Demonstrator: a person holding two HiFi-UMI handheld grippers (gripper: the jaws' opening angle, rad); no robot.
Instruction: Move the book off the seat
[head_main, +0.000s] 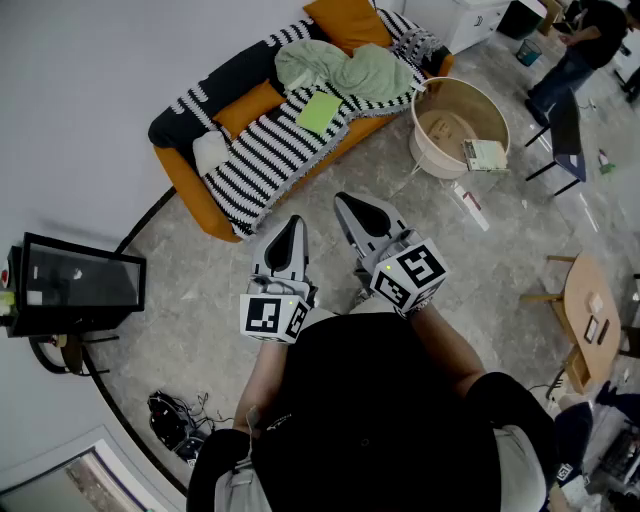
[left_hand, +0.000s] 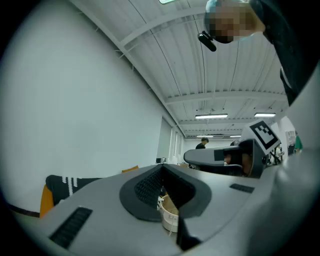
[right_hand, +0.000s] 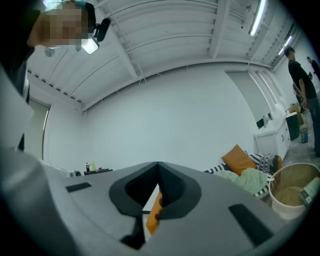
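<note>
In the head view, the flat pale-green book (head_main: 318, 112) lies on the black-and-white striped throw (head_main: 270, 150) that covers the seat of the orange sofa (head_main: 200, 205). It sits just beside a crumpled sage-green cloth (head_main: 345, 68), and the grey left gripper (head_main: 290, 228) and grey right gripper (head_main: 352, 206) hang over the floor, well apart from it. In the left gripper view the jaws are pressed together with nothing between them, and a round beige tub (left_hand: 169, 216) shows through the hollow beneath. In the right gripper view the jaws are likewise closed and empty.
</note>
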